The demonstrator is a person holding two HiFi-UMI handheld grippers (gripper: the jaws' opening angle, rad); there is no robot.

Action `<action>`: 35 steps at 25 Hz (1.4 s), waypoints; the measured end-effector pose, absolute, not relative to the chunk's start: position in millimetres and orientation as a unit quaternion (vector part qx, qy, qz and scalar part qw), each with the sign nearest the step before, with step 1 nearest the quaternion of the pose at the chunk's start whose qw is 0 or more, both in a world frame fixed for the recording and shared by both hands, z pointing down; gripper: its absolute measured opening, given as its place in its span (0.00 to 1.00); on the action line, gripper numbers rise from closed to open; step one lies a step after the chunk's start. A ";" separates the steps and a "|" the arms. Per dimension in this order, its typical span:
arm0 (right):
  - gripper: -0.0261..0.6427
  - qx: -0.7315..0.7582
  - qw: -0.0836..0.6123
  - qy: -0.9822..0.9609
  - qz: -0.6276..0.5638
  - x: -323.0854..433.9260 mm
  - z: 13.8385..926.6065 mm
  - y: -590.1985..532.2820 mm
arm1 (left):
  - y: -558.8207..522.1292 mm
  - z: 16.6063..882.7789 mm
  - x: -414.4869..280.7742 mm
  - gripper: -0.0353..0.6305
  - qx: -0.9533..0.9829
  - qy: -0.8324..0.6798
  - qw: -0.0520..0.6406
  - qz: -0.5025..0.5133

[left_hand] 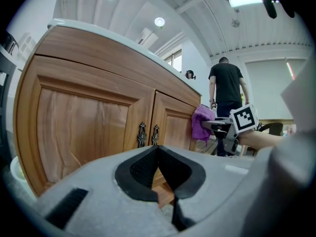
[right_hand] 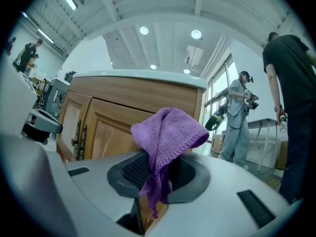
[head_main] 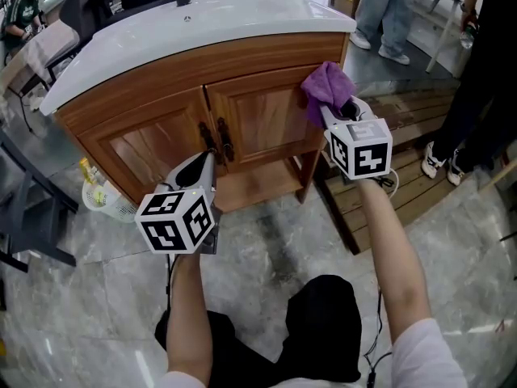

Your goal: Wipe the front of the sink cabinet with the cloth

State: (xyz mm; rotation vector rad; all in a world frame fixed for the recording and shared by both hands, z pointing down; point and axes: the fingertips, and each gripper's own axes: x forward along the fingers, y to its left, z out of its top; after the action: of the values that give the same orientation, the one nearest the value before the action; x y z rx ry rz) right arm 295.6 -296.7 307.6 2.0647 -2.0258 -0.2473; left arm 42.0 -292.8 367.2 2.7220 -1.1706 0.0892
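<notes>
Bunched purple cloth at the wooden sink cabinet's front, doors closed.

Grey left tool and right tool bear black-white marker cubes; white sleeves, perhaps black trousers.

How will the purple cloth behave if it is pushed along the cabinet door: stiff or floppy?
The purple cloth is probably floppy: it folds and droops over the right gripper that pinches it. It looks light, and its knitted surface seems unlikely to slip on the cabinet door.

Purple cloth, honey-brown wood-grain cabinet, white sink top, grey marbled floor
</notes>
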 end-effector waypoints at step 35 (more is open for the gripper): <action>0.15 0.427 0.006 -0.903 -0.053 -131.0 354.6 -307.5 | -289.9 366.2 -160.6 0.06 0.816 -0.575 0.056 0.000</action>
State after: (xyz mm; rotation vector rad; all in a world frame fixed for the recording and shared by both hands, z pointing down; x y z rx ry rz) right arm -131.0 -307.5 354.6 1.3359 -2.8243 -0.1660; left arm -160.6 -289.9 366.2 2.4761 -1.7460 0.0003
